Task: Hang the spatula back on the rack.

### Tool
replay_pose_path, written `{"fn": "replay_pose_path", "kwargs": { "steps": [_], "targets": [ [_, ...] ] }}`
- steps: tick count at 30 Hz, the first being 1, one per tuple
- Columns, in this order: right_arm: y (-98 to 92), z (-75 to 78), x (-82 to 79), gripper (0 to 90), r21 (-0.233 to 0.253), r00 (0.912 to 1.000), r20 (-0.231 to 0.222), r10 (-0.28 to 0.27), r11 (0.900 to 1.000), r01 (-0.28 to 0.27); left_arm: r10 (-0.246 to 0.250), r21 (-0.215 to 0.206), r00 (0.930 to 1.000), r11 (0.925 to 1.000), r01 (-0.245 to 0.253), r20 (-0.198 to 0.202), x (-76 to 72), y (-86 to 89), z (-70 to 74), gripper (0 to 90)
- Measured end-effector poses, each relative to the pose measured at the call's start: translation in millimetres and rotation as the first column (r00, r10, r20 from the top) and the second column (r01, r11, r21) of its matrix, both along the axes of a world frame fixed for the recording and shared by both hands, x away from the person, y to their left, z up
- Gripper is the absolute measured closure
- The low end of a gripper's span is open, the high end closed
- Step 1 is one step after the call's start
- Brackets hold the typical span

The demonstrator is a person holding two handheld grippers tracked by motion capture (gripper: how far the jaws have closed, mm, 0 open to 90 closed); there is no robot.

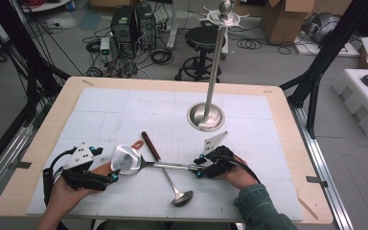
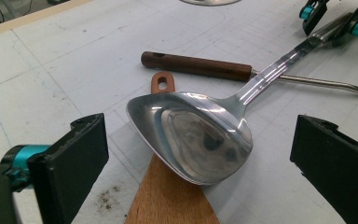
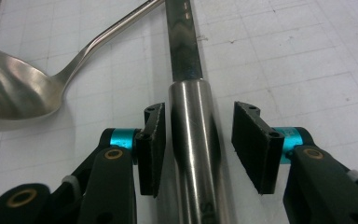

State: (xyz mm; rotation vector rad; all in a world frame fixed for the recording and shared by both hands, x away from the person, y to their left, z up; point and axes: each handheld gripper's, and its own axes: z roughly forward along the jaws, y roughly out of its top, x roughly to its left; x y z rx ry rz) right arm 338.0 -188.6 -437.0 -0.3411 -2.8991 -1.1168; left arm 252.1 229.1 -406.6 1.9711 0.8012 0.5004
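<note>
Jaws of right gripper (image 3: 198, 149) straddle the steel spatula (image 1: 127, 159) handle, not yet pinching; left gripper (image 2: 200, 163) spread wide; closing comes next.

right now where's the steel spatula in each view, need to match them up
High view: the steel spatula lies low centre-left, its handle running right into the right gripper.
Left gripper view: its blade sits centre, over a wooden spatula.
Right gripper view: its round handle stands between the jaws.
Shared landmark: the ladle, whose bowl is at left there.
</note>
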Motion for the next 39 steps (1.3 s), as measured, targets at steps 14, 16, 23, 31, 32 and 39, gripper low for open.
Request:
{"fn": "replay_pose_path", "kwargs": {
  "steps": [14, 16, 23, 31, 32, 39],
  "targets": [
    [2.5, 0.2, -3.8, 68.3, -0.008, 0.9983, 0.045, 0.037, 0.999, -0.036, -0.013, -0.003, 0.9999, 0.9999, 0.013, -0.001, 1.5, -3.3, 1.3, 4.7],
    [3.0, 0.9, -4.2, 68.4, -0.012, 0.9981, 0.05, 0.035, 0.999, -0.034, -0.017, -0.006, 0.9999, 0.9998, 0.017, -0.005, 1.8, -4.2, 1.6, 4.7],
    [2.9, 2.5, -4.7, 68.5, -0.016, 0.9983, 0.04, 0.042, 0.999, -0.041, -0.043, -0.021, 0.9991, 0.9989, 0.042, -0.009, 2.3, -9.0, 4.3, 4.7],
    [4.4, 11.8, -4.8, 68.5, -0.026, 0.9979, 0.044, 0.048, 0.999, -0.047, -0.094, -0.021, 0.9955, 0.9953, 0.094, -0.004, 5.5, -19.7, 11.4, 4.8],
    [4.8, 12.6, -4.6, 68.5, -0.024, 0.9977, 0.045, 0.051, 0.998, -0.05, -0.103, -0.022, 0.9947, 0.9945, 0.103, -0.004, 5.9, -21.4, 12.0, 4.8],
    [6.1, 19.7, -5.6, 68.6, -0.03, 0.9977, 0.044, 0.052, 0.998, -0.051, -0.156, -0.006, 0.9876, 0.9877, 0.156, -0.015, 11.7, -36.9, 14.4, 7.3]
  ]
}}
